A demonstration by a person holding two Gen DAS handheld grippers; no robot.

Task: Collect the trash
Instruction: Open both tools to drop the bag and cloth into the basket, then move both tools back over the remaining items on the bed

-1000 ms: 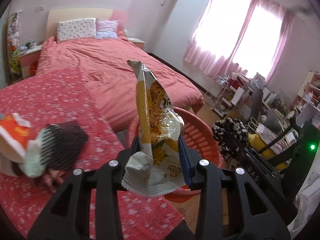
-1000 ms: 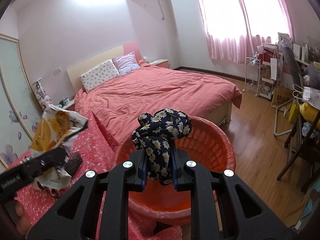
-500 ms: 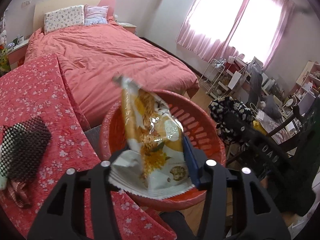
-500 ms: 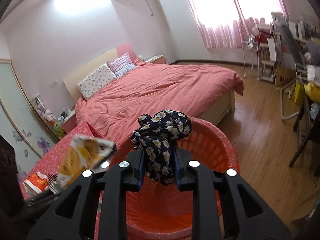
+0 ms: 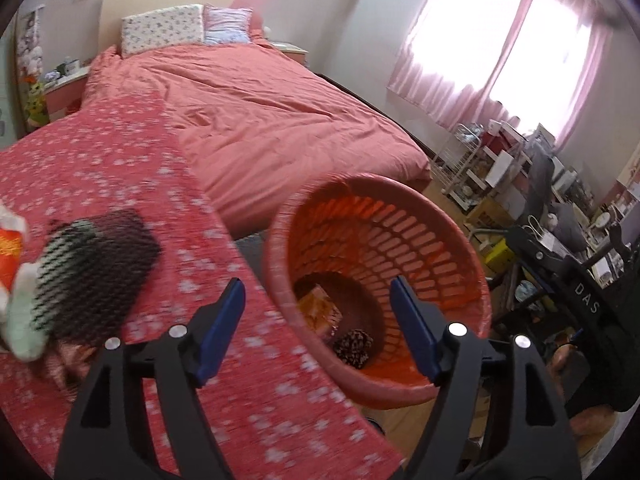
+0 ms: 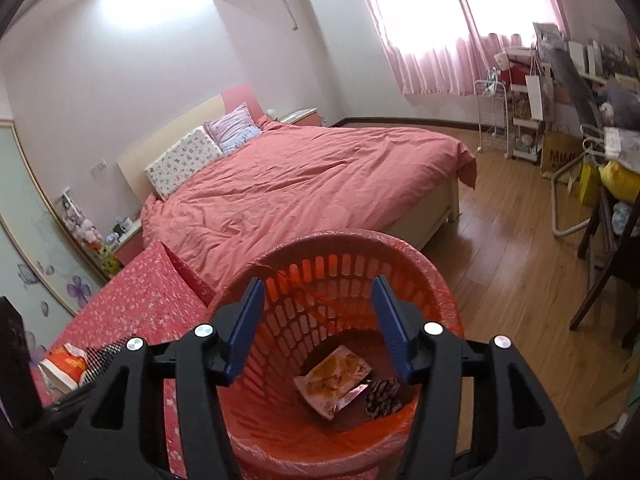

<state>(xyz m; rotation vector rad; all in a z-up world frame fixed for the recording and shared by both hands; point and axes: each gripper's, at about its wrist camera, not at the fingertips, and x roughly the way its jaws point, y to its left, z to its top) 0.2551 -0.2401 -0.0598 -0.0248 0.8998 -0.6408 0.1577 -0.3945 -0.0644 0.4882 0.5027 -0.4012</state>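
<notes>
An orange slatted basket (image 5: 400, 216) (image 6: 352, 248) stands beside the red floral table. A yellow snack bag (image 6: 332, 376) (image 5: 320, 312) and a black floral cloth (image 6: 382, 396) (image 5: 354, 348) lie at its bottom. My left gripper (image 5: 320, 328) is open and empty above the basket's near rim. My right gripper (image 6: 320, 328) is open and empty over the basket's mouth. On the table lie a black mesh piece (image 5: 92, 264) (image 6: 102, 356) and an orange-and-white wrapper (image 5: 10, 240) (image 6: 64, 366).
The red floral table (image 5: 100, 168) is left of the basket. A bed (image 6: 312, 176) with a pink cover lies behind. A white trolley (image 6: 524, 120) and a cluttered desk (image 5: 560, 216) stand at the right on the wooden floor (image 6: 520, 264).
Both grippers have opened. The snack bag left my left gripper and the floral cloth left my right gripper; both now lie inside the basket.
</notes>
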